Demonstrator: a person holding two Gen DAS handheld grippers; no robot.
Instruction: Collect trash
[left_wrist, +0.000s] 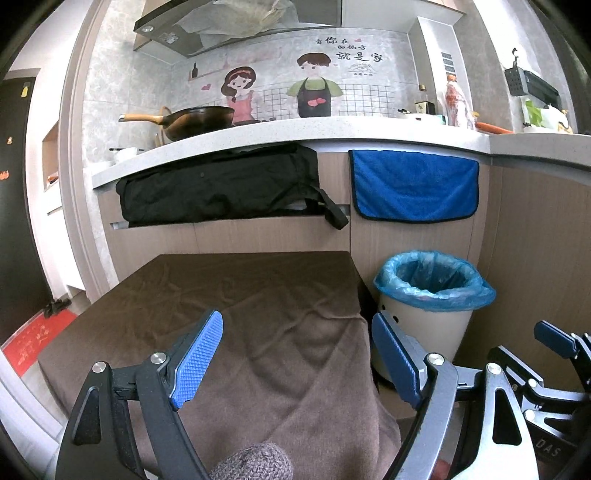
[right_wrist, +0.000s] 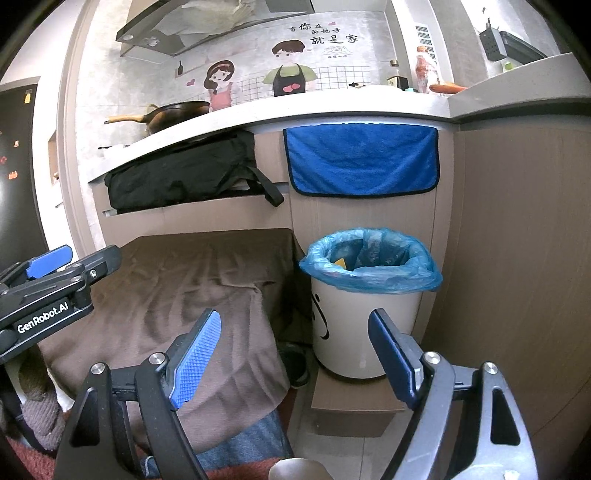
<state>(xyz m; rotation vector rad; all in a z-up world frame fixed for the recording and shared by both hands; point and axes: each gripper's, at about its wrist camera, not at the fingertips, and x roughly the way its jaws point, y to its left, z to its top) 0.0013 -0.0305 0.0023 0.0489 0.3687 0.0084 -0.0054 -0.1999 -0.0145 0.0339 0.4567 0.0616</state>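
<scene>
Left wrist view: left tongs apart, nothing between the blue pads, hovering over a brown cloth-covered desk. Right tongs also apart and empty, aimed at the gap between that desk and a white round plastic trash bin. Bin stands upright just right of the desk, against a beige wood-grain cabinet, mouth facing up, on a low wooden step. Crinkled blue plastic liner folded over the bin's rim; inside, a small yellow scrap shows, rest unclear. Above the bin hangs a blue microfibre towel; left of that a black fabric bag is draped under the grey countertop. Black wok with wooden handle sits on that countertop.
</scene>
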